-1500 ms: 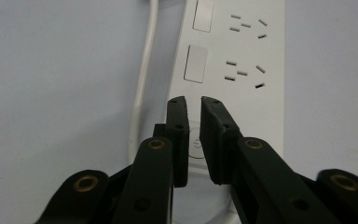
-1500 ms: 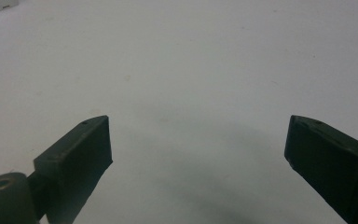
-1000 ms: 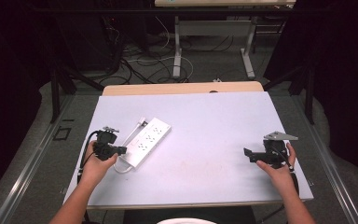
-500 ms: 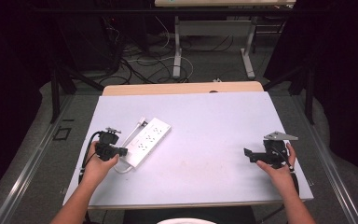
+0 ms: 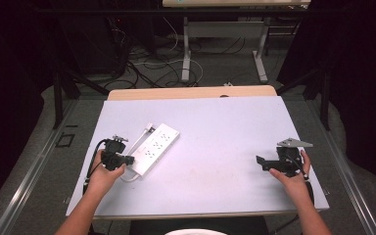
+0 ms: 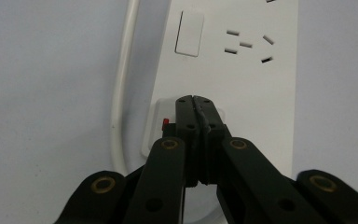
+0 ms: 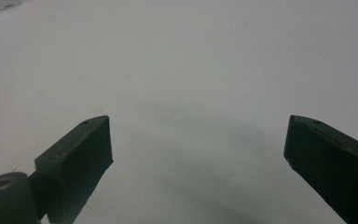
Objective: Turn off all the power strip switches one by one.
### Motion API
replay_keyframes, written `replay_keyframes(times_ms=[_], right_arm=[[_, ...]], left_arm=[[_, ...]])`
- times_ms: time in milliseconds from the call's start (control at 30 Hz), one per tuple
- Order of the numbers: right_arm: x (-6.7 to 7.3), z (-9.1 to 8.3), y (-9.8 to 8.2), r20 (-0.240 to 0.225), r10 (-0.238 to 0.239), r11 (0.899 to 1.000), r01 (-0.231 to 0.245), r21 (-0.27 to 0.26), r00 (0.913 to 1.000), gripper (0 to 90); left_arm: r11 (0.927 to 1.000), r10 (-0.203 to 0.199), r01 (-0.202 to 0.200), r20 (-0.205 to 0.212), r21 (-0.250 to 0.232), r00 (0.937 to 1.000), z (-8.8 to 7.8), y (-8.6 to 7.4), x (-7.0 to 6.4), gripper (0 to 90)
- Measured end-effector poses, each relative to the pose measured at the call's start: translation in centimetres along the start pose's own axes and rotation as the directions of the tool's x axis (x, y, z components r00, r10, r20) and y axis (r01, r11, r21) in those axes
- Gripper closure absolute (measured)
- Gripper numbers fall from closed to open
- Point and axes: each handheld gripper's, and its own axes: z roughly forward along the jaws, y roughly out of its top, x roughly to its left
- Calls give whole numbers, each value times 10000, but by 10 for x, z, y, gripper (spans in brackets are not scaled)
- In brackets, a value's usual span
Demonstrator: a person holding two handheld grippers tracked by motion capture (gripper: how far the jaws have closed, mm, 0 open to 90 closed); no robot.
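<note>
A white power strip (image 5: 155, 145) lies at an angle on the left part of the pale table (image 5: 225, 127), its white cord (image 5: 139, 139) running along its left side. My left gripper (image 5: 129, 159) is shut, its tips resting over the near end of the strip. In the left gripper view the closed jaws (image 6: 195, 100) sit above a switch housing with a small red mark (image 6: 165, 122), with nothing held between them; the power strip (image 6: 242, 70) and the cord (image 6: 121, 84) lie beyond. My right gripper (image 5: 259, 160) is held near the table's right edge, open over the bare surface (image 7: 198, 140).
A wooden board (image 5: 191, 92) adjoins the table's far edge. Beyond it, tangled cables (image 5: 147, 63) and metal desk legs (image 5: 186, 54) stand on the floor. The table's front edge runs just past both forearms.
</note>
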Motion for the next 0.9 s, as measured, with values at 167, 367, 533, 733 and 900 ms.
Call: replay_keyframes(times_ms=[167, 367, 533, 733, 900], right_arm=[[0, -1, 1, 12, 56, 10000, -56, -15, 10000, 70], [-1, -1, 0, 9, 49, 10000, -49, -44, 10000, 70], [-1, -1, 0, 30, 80, 9999, -79, -68, 10000, 73], [-1, -1, 0, 38, 151, 9999, -151, -58, 9999, 74], [-1, -1, 0, 19, 137, 9999, -137, -73, 9999, 74]], left_arm=[[10000, -34, 34, -101, -23, 9999, -2, 1, -2, 900], [9997, -225, 225, 24, -97, 9997, -2, 4, -2, 900], [9995, -248, 249, 68, -195, 9997, -4, 9, -1, 900], [9987, -274, 276, 62, -425, 9996, -6, 17, -2, 900], [9986, -189, 195, 136, -487, 9997, -8, 25, -3, 900]])
